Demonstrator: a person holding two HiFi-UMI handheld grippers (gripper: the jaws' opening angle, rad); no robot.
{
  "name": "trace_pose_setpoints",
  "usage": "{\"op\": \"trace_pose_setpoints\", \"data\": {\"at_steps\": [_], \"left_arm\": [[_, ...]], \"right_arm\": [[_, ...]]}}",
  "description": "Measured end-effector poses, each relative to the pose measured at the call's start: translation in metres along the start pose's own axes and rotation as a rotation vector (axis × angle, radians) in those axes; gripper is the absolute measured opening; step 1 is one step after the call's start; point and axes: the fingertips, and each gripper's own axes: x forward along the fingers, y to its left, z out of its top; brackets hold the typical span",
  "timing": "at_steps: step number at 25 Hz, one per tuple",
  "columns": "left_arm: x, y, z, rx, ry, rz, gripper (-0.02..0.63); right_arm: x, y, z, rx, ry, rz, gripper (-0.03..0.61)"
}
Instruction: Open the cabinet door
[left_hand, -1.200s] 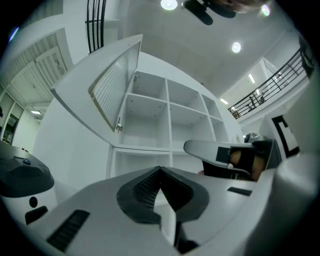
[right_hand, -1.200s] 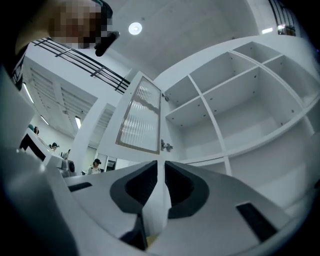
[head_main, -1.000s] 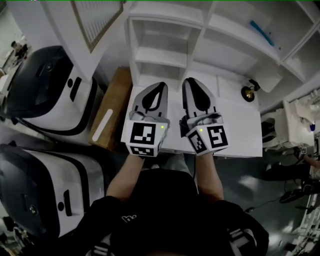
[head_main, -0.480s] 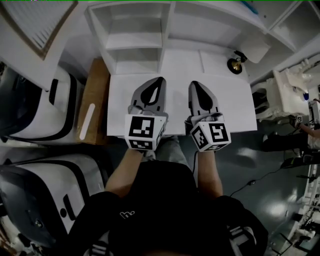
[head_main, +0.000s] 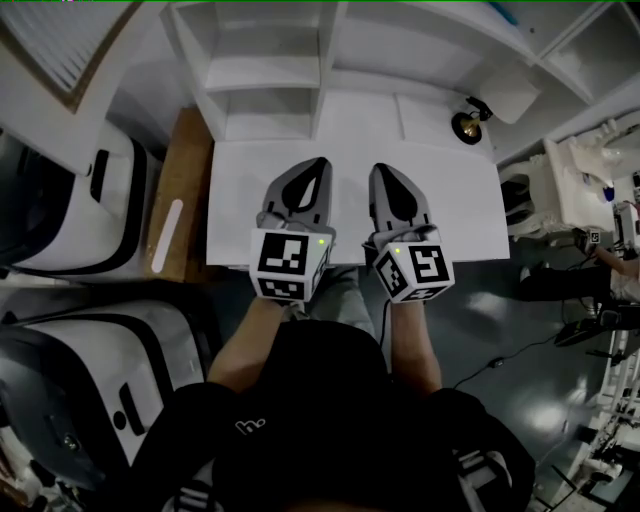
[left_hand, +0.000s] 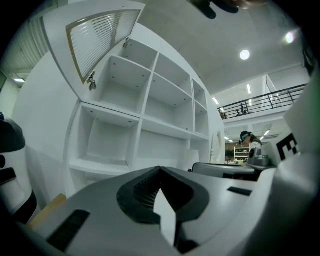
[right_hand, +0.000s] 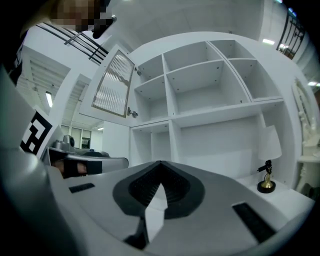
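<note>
Cabinet door (right_hand: 113, 85), far left, already open; probably light, stiff; hold its free edge. Left gripper (left_hand: 160, 172) and right gripper (right_hand: 160, 165) jaws together, empty

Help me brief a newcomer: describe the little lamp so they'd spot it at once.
Find the white shelf unit of open compartments, then the white counter at its foot. Near the counter's right end, against the back, stands a small table lamp: white shade, dark stem, and a round brass base that stands out against the white around it.

Two tongs, the left tongs (head_main: 319, 162) and the right tongs (head_main: 383, 168), one cabinet door (left_hand: 100, 40), one lamp (head_main: 467, 127), two white machines (head_main: 60, 225) (head_main: 90, 385).
</note>
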Motion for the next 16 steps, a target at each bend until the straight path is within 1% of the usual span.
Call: {"op": "trace_pose_setpoints", "data": {"at_steps": [6, 11, 16], "left_arm": [[-0.009, 0.012, 0.001, -0.018, -0.006, 0.022, 0.005], [-0.013, 0.01, 0.011, -0.024, -0.027, 0.021, 0.005], [-0.018, 0.014, 0.008, -0.032, -0.021, 0.026, 0.005]], "right_arm": [[0.006, 0.014, 0.0, -0.01, 0.002, 0.031, 0.018], [0.006, 0.017, 0.003, -0.015, -0.001, 0.039, 0.017], [0.006, 0.023, 0.003, -0.022, -0.001, 0.041, 0.018]]}}
